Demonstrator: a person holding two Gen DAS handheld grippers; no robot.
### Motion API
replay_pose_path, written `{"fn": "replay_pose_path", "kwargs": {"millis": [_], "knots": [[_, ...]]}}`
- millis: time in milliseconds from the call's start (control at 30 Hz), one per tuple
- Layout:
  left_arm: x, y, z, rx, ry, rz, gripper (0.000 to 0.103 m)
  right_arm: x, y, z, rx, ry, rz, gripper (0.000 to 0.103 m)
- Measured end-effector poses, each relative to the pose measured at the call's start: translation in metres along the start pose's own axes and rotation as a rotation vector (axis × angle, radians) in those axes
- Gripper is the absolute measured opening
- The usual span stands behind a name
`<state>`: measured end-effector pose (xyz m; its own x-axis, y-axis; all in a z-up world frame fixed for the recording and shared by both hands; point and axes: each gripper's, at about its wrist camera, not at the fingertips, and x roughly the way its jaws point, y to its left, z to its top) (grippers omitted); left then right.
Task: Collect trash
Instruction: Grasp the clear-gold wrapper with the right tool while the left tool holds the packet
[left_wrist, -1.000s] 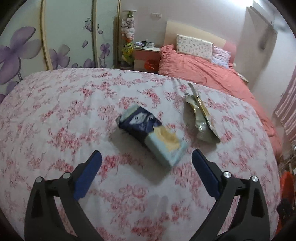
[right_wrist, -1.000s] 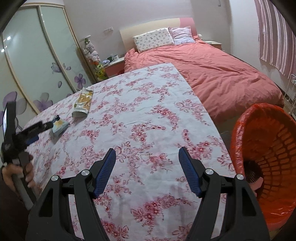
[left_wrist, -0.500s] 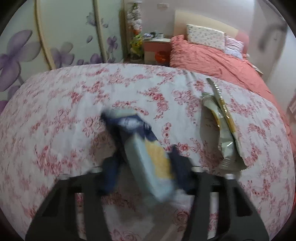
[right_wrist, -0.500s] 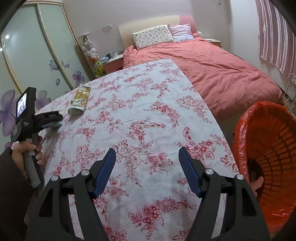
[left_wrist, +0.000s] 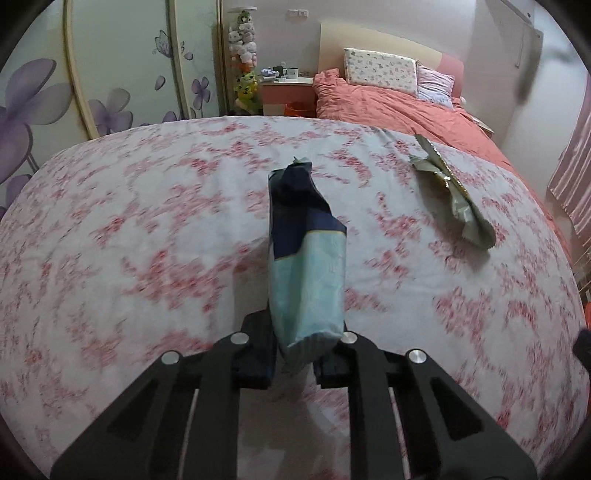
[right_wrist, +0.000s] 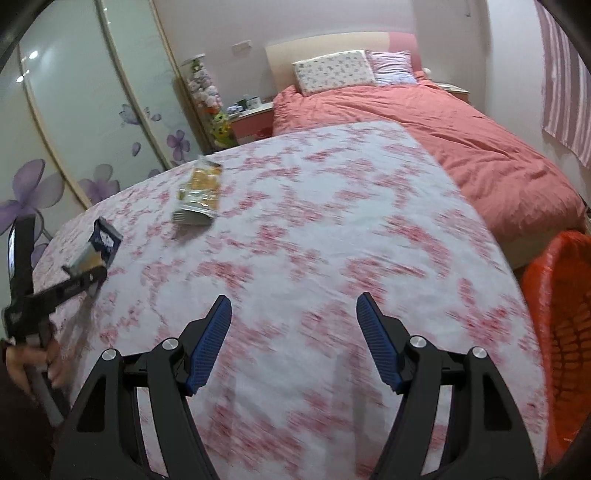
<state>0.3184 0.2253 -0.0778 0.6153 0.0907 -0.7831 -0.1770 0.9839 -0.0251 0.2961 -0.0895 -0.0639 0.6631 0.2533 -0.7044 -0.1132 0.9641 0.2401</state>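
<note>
My left gripper is shut on a dark blue and pale teal packet, held lifted off the floral tablecloth. The packet and left gripper also show at the left in the right wrist view. A crumpled silver snack wrapper lies on the cloth to the far right; it shows as a yellow-printed wrapper in the right wrist view. My right gripper is open and empty above the cloth. An orange bin with a red liner stands at the table's right edge.
A bed with a salmon duvet stands beyond the table. Wardrobe doors with purple flowers line the left. A nightstand with cups sits by the bed. A striped curtain hangs at the right.
My left gripper closed on the blue and teal packet and lifted it off the cloth. My right gripper moved left, so the orange bin sits further to the right edge.
</note>
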Motion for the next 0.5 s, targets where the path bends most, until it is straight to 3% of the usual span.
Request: {"fn": "replay_pose_path", "kwargs": {"millis": [200,500], "knots": [[-0.008,0.014,-0.004,0.009,-0.028,0.016,0.015,0.027,0.038,0.017,-0.049,-0.011,0.005,0.070],[-0.002,0.018,-0.005,0.006,-0.004,0.017,0.015,0.074,0.085,0.058,-0.072,-0.046,-0.004,0.070]]}}
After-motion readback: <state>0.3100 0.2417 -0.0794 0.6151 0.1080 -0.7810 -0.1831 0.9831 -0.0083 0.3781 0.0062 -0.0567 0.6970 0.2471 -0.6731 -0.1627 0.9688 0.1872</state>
